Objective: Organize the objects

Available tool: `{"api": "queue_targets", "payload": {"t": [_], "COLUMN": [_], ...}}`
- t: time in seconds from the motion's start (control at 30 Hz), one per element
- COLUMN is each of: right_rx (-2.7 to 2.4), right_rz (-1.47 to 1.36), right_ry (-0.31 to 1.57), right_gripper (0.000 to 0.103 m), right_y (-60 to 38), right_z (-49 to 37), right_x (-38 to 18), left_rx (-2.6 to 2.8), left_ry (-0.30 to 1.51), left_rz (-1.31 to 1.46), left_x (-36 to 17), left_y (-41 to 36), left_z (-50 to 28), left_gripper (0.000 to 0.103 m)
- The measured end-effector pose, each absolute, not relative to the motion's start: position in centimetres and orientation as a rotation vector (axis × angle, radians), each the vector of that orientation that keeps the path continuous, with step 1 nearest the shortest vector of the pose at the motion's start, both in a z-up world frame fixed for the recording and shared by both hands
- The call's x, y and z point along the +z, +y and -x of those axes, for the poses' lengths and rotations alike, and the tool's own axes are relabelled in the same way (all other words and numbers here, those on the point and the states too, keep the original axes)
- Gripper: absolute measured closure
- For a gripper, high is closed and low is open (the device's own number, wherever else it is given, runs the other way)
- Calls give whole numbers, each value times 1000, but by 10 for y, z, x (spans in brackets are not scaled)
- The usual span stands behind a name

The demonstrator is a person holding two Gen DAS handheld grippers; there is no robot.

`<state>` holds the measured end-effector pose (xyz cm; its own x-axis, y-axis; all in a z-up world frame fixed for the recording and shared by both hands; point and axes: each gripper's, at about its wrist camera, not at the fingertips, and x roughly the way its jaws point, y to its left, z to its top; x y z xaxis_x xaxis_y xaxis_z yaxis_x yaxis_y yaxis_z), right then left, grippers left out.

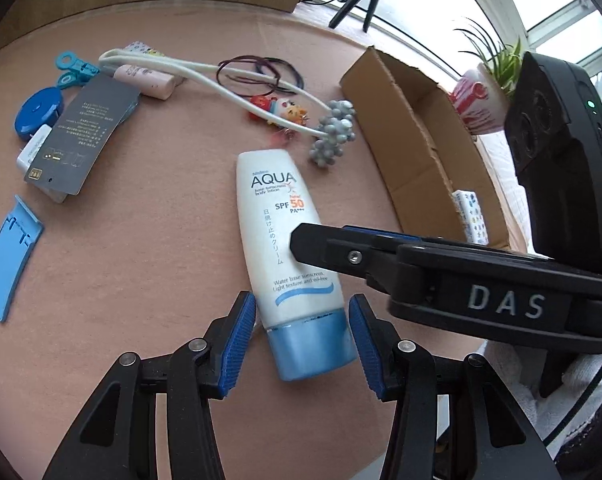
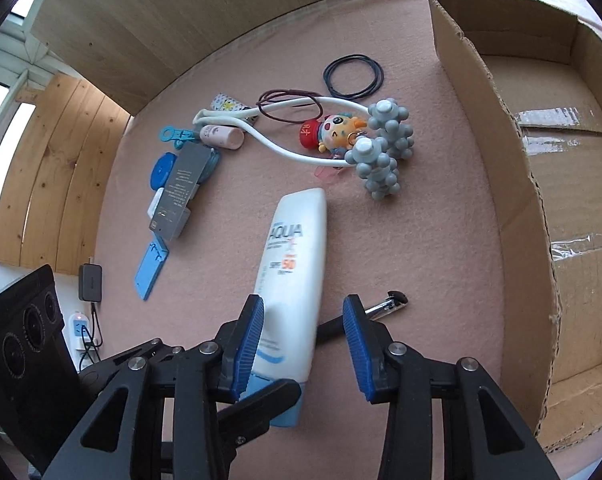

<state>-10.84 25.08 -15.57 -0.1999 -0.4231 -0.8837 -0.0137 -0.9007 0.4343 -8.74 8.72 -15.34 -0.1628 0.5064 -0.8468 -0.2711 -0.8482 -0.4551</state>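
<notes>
Jaws on both grippers are spread apart right now, nothing clamped. Left gripper [image 1: 302, 344] straddles the blue cap end of the sunscreen tube [image 1: 285, 236], pads either side of it with a small gap, so not squeezing. Right gripper [image 2: 303, 344] sits over the tube's lower half, its left pad looks right up against the tube and the right one is well clear.

Tube itself lies flat on the pink felt surface [image 1: 149, 260], label up, cap toward the grippers. Just past its far end is the white neck massager [image 1: 237, 80] with grey knobby balls, a little cartoon figure [image 1: 281, 109] tucked against it, and some hair ties [image 1: 261, 70]. Cardboard box [image 1: 421, 128] sits open off to the right. Blue phone stand [image 1: 9, 256] and grey card [image 1: 83, 132] are over on the left.
</notes>
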Motion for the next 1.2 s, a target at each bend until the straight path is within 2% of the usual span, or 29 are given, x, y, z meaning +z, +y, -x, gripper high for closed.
{"api": "queue_targets", "payload": {"t": [0.23, 0.57, 0.93, 1.2], "right_rx": [-2166, -2178, -2238, -2299], "right_rz": [-1801, -1776, -1658, -1589], "right_ry": [-446, -424, -425, -443], "right_gripper": [65, 67, 68, 68], "right_y": [240, 237, 249, 275], "right_z": [113, 110, 102, 98], "right_x": [-156, -155, -120, -95], "left_rx": [2017, 2078, 2128, 2152], "left_ry": [-301, -237, -251, -199], "left_rz": [1652, 1617, 1548, 1478], "left_x": [-162, -149, -115, -89], "left_y": [88, 94, 97, 133], "left_z": [92, 90, 78, 82], "left_gripper": [47, 50, 50, 50]}}
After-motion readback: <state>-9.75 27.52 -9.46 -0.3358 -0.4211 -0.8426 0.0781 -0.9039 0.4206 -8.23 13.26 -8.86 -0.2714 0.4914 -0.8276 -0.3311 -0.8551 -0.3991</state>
